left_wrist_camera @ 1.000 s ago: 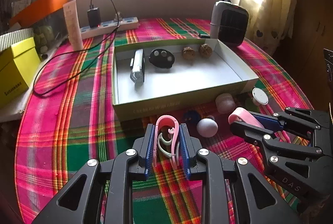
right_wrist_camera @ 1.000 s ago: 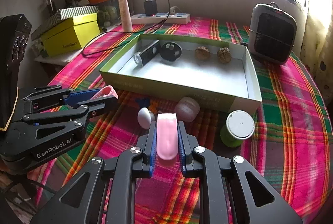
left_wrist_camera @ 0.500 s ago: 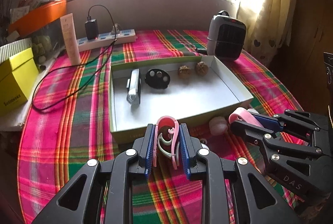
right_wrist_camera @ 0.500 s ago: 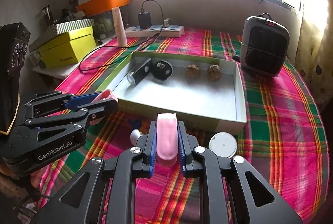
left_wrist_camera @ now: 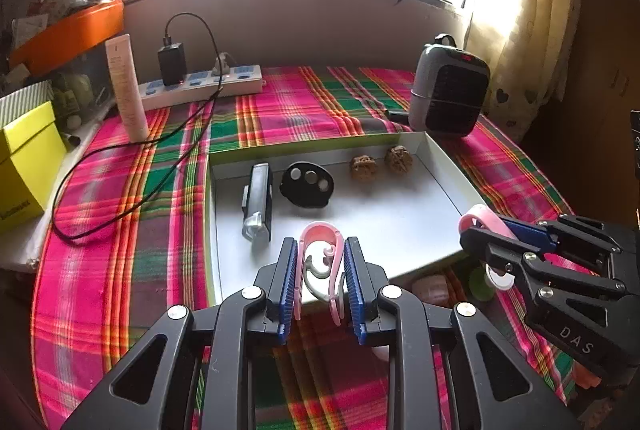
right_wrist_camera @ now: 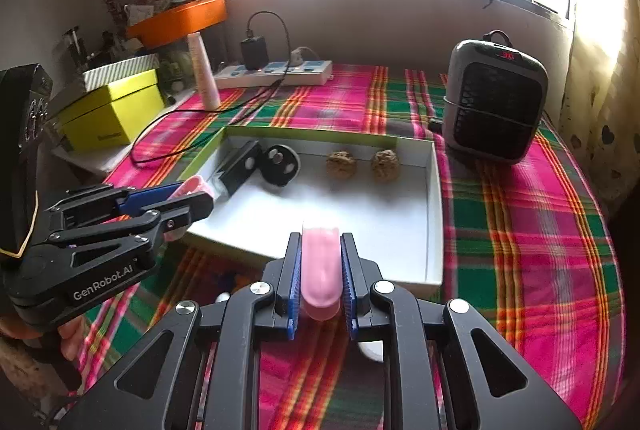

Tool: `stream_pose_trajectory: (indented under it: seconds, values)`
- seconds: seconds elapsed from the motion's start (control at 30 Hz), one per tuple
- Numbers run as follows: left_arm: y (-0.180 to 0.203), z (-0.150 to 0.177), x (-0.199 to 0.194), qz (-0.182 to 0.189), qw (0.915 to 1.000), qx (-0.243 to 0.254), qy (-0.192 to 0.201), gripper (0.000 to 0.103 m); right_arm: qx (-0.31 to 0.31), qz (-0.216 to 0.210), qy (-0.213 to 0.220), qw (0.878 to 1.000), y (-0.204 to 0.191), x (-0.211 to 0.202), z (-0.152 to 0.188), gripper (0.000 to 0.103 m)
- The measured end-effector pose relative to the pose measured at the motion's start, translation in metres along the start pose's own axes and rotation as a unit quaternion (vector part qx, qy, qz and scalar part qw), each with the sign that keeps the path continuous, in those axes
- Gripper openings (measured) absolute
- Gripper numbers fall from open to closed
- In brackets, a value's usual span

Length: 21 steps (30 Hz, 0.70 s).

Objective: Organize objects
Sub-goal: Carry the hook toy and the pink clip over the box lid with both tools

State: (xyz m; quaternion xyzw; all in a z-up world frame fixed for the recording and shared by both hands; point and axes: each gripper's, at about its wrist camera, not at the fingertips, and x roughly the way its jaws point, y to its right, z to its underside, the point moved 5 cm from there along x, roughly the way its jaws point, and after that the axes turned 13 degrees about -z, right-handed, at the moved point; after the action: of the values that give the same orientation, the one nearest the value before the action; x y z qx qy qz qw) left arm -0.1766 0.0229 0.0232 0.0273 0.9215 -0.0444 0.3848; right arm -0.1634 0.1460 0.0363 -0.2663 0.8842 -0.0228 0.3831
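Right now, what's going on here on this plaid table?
A person is tidying small things into a shallow box. The left gripper is shut on a pink clip, the right gripper on a second pink clip, both held over the box's near edge. A flashlight, black case and two walnuts already lie inside.

Pink-green plaid tablecloth (left_wrist_camera: 120, 230), white-lined green tray (left_wrist_camera: 400, 222), yellow box (right_wrist_camera: 108, 114), pink clips (left_wrist_camera: 320, 258)
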Motion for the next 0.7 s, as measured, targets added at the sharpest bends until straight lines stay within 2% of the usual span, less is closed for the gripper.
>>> stream_pose_trajectory:
  seconds: [0.4,0.7]
  values:
    - [0.005,-0.018,0.025,-0.004,1.0,-0.005,-0.007,0.022,0.018,0.01,-0.013,1.0,0.034,0.019,-0.021,0.019]
    - [0.005,-0.023,0.052,-0.017,0.9994,-0.012,-0.027,0.021,0.028,0.024,-0.036,0.999,0.06,0.044,-0.03,0.019]
